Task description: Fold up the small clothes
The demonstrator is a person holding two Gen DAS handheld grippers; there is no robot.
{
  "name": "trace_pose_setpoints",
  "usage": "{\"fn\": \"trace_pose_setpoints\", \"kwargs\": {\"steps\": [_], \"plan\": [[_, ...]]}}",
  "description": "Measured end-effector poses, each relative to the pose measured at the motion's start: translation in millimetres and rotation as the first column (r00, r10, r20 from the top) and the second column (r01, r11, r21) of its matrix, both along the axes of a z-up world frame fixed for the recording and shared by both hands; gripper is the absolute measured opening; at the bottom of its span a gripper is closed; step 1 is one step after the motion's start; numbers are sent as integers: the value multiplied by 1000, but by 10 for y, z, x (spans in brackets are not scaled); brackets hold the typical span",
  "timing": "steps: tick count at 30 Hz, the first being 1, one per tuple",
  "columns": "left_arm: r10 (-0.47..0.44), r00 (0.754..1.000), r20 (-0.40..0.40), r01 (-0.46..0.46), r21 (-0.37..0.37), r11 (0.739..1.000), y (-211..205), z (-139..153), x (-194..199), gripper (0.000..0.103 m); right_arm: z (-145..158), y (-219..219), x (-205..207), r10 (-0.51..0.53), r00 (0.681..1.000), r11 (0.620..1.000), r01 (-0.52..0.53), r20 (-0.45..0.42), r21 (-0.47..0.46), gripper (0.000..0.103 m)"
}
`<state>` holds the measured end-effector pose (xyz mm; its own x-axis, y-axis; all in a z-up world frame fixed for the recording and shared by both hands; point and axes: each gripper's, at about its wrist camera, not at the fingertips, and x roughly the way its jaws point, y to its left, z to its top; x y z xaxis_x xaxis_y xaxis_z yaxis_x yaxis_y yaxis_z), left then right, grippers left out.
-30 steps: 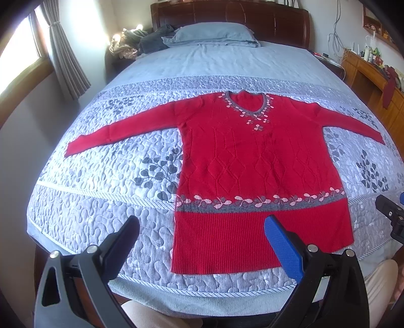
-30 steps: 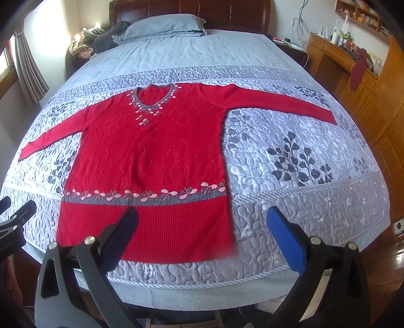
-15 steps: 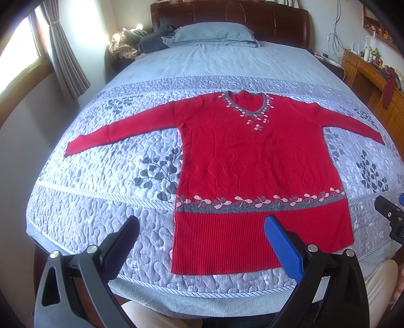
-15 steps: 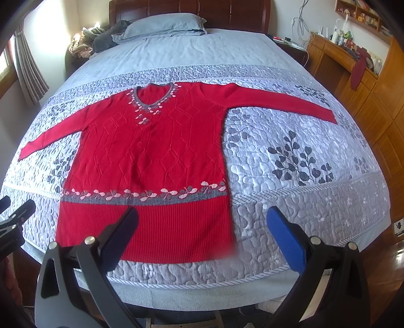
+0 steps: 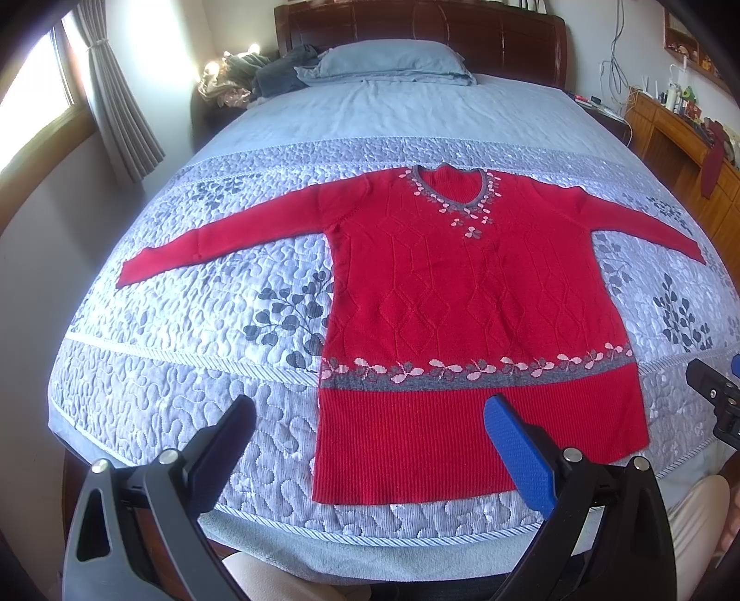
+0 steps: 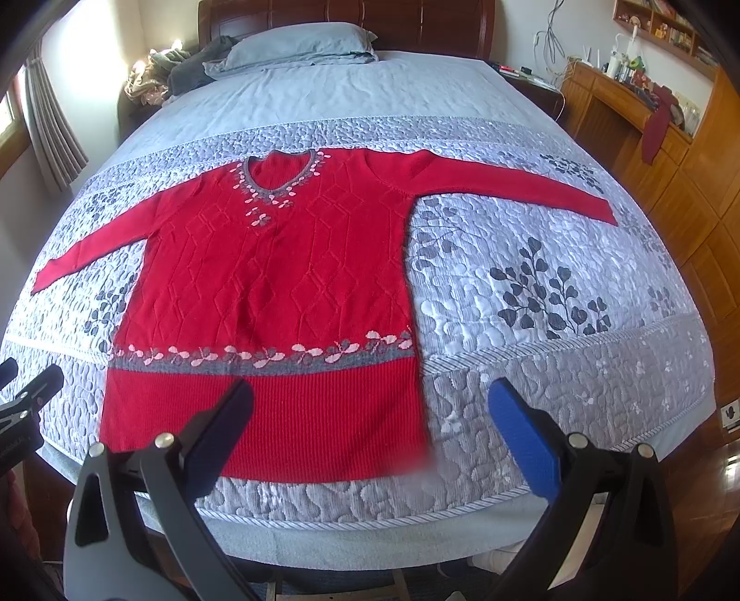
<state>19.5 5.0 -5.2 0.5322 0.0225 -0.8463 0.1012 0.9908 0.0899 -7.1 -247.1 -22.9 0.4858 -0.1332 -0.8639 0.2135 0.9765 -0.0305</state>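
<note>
Bedroom setting: a bed point(image 5: 259, 286) with a dark wooden headboard point(image 5: 416, 27) fills both views. Its quilted grey bedspread carries a dark leaf print, and a plain blue-grey sheet covers the far half. A blue-grey pillow point(image 5: 388, 60) lies against the headboard, with a heap of dark and pale clothes point(image 5: 249, 78) just beside it on the left. Grey curtains point(image 5: 120, 101) hang beside a window on the left wall. Wooden cabinets point(image 6: 666, 152) line the right wall; a dark red garment point(image 6: 656, 125) hangs over their top edge.

Red sweater point(image 5: 462, 296) position: flat on the quilted band, front up, neckline toward the headboard, hem toward the near edge. Both sleeves extend straight outward. A grey band with pink flowers crosses the body above the ribbed hem. Nothing lies on the sweater.

Left gripper point(image 5: 367, 444): jaws spread wide, holding nothing, positioned above the near edge over the hem's left corner, clear of the fabric.

Right gripper point(image 6: 370, 434): jaws spread wide, holding nothing, positioned above the hem's right corner, also clear of the fabric. A small patch at that corner is blurred in the right wrist view.
</note>
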Motion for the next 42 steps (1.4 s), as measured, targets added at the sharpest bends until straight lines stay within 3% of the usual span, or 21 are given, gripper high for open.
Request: {"fn": "trace_pose_setpoints", "kwargs": {"steps": [31,37,42], "plan": [[-1,1000,-17,1,6,1000,-26,-127,127,99,-116,-75,123,7,1000,1000,-7,-25,-1,101],[-12,999,-37,12,13,1000,-350,-197,581,99,-178,-705,461,-59,997,998,59,-46,4,101],[-79,997,-20,79,26,997,-1018,-243,1168,99,-256,-1779,907,-171,982,985,172,-75,5,101]]}}
